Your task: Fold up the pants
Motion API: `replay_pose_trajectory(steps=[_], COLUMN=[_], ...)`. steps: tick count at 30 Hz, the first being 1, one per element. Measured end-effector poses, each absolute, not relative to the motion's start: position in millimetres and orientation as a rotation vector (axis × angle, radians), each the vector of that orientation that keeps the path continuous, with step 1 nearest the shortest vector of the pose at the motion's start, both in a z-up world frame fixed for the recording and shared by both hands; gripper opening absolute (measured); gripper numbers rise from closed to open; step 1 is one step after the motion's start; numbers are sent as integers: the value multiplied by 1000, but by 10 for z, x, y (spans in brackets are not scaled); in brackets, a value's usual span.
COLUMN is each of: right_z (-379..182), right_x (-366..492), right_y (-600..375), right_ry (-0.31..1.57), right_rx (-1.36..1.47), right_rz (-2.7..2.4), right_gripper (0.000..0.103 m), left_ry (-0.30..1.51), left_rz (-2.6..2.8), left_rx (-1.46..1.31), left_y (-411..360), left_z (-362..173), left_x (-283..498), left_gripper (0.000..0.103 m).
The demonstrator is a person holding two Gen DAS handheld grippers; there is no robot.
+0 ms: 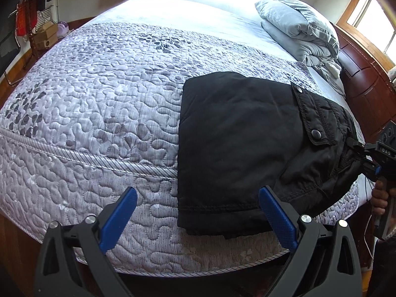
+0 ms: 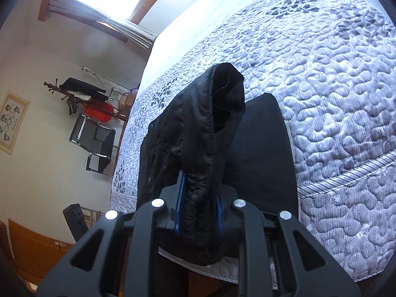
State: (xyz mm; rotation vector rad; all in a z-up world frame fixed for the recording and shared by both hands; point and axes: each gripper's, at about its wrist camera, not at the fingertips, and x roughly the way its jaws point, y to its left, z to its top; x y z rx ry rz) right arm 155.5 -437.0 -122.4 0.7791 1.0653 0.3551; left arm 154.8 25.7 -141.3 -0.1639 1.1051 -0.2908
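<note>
The black pants lie on the quilted bed, near its front edge, already folded into a compact block with the waist part bunched at one end. The right gripper is pinching this waist end, and a thick roll of black cloth stands up between its blue pads, so the rest of the pants stretches straight ahead of it, away from the fingers. The left gripper is spread wide and holds nothing; the hem edge of the pants is just in front of it, toward its right finger. The long axis of the block seems to run from the right gripper across toward the left one's side. I judge the coming move depends on the right gripper, which already holds the cloth, carrying the waist forward over the block.
</note>
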Motion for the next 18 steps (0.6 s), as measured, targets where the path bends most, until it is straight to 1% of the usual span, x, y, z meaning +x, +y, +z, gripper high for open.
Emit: replay_pose_trajectory(steps=[12,15,18], right_z=[-1569,-1626,-1696], right_x=[1507,1478,1438], right_y=[-4475,-4490,-4515], right_ry=[1088,1088,1093], right_rx=[847,854,873], right_rz=[331,328,316], right_gripper=[22,24,30], left_ry=[1113,1115,1119], left_rz=[-302,-303,-304], left_rx=[-144,-138,-137], left_y=[161,146,141], left_z=[-1424,-1433,-1439], left_x=[1545,1545,1552], left_gripper=[99,99,99])
